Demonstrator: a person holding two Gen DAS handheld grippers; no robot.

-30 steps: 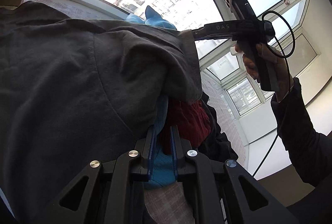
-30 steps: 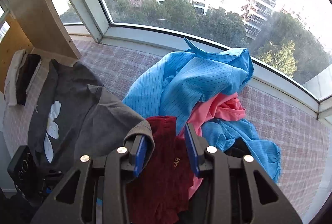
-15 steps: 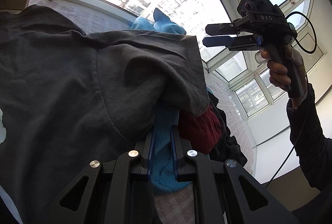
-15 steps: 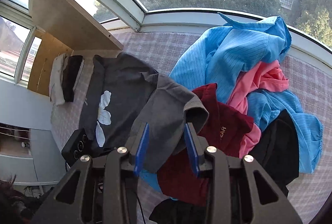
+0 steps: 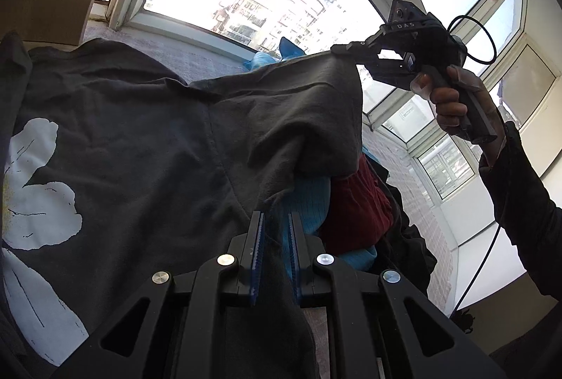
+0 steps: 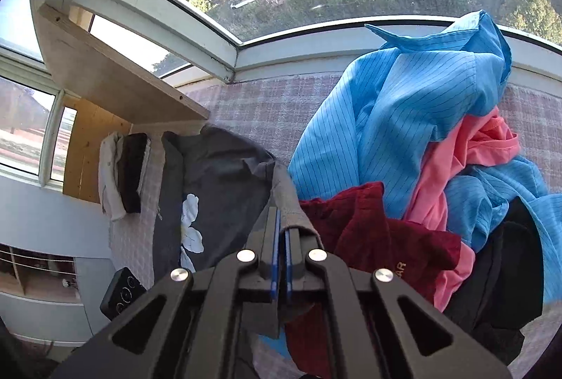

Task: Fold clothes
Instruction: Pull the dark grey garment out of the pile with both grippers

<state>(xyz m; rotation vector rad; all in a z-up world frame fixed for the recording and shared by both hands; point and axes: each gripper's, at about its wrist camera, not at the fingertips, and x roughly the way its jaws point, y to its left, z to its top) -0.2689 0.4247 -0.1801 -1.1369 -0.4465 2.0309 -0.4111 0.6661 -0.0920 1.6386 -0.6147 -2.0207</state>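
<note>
A dark grey T-shirt [image 5: 140, 133] with a white flower print lies spread on the checked table cover. In the right wrist view the T-shirt [image 6: 217, 175] reaches from the folded stack to my fingers. My right gripper [image 6: 281, 238] is shut on the hem of its sleeve and holds it raised. The left wrist view shows that right gripper [image 5: 346, 48] pinching the sleeve's top corner, a hand [image 5: 453, 98] on its handle. My left gripper [image 5: 275, 231] sits low at the shirt's side, its fingers close together with a fold of grey fabric running between them.
A heap of clothes lies right of the T-shirt: a blue striped shirt [image 6: 404, 119], a pink top [image 6: 467, 161], a maroon garment [image 6: 379, 238] and a black one [image 6: 502, 259]. Folded white and dark items [image 6: 119, 175] sit under a wooden shelf [image 6: 116, 70]. Windows bound the table [image 6: 253, 112].
My right gripper, open above the shirt half a second ago, has shut on the sleeve hem and lifted it. The left view has pulled back, and grey fabric now sits between its fingers.
</note>
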